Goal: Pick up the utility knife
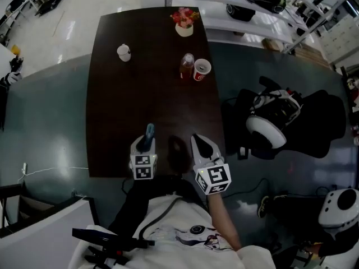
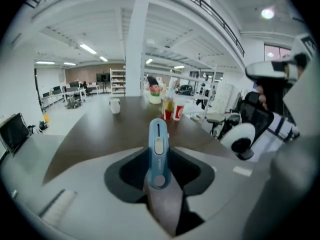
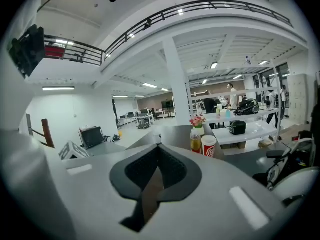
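Pinching the blue utility knife (image 2: pixel 158 134) in the left tongs (image 1: pixel 146 145), gripped near its tail end, nose pointing away, held above the near end of the dark table (image 1: pixel 112 94). Keeping the right tongs (image 1: pixel 197 139) pressed together and empty just alongside. Likely risks from here: pivoting or sliding out of the pinch, with most of the smooth handle standing beyond the pads; dropping back onto the table on a jerky move; clipping the right tongs, given how near they sit.

Ceiling strip lights (image 2: pixel 88 49) brighten both gripper views; the head view is dim, edges fisheye-curved.
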### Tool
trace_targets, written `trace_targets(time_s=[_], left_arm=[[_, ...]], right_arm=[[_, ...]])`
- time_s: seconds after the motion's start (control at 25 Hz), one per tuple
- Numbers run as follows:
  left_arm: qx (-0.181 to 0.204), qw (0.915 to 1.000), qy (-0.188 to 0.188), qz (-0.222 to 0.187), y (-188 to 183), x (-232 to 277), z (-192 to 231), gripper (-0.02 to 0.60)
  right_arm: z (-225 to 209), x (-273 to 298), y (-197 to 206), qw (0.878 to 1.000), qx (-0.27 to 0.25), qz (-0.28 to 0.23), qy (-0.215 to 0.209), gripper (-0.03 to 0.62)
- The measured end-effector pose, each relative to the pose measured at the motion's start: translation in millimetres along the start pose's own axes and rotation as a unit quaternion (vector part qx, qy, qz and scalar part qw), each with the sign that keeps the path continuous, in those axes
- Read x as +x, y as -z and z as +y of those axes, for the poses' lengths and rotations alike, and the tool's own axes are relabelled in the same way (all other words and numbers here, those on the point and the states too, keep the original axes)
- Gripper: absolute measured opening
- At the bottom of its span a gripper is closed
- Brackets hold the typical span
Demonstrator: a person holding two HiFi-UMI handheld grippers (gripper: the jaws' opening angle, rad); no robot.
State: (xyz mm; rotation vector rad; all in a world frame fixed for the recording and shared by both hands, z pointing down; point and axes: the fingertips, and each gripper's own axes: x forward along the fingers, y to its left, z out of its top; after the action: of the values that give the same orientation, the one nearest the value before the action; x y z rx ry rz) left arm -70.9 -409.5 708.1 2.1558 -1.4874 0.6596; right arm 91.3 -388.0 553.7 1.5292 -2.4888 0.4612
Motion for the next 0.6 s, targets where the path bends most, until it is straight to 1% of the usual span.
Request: trace_targets(time_s=[0.08, 0.16, 0.28, 0.36, 0.4, 0.48, 0.6], left_arm=[[-0.004, 0.9988, -0.011, -0.047, -39, -19, 13, 0.126], [-0.009, 0.9958, -0.019, -0.09, -73, -39, 24, 0.126], [-0.017, 0.9881, -0.03, -0.15, -116, -69, 37, 0.126], [-0.018, 0.9814, -0.032, -0.188, -140, -86, 42, 0.126], [-0.016, 0.9786, -0.032, -0.203, -149, -93, 42, 0.126], [-0.011, 0.975, -0.027, -0.22, -158, -103, 39, 0.126], [-0.006, 0.9726, -0.019, -0.231, -161, -115, 34, 0.126]], right_arm=[[9, 8, -13, 1.0, -0.007, -0.016, -0.01, 0.002], [16, 12, -26, 0.999, -0.014, -0.031, -0.017, 0.002], [24, 14, -44, 0.998, -0.026, -0.052, -0.022, 0.002], [23, 16, -57, 0.997, -0.034, -0.072, -0.016, 0.002], [22, 16, -63, 0.996, -0.037, -0.085, -0.008, 0.002], [19, 14, -69, 0.994, -0.036, -0.104, 0.01, 0.002], [26, 14, -70, 0.993, -0.038, -0.11, 0.01, 0.002]])
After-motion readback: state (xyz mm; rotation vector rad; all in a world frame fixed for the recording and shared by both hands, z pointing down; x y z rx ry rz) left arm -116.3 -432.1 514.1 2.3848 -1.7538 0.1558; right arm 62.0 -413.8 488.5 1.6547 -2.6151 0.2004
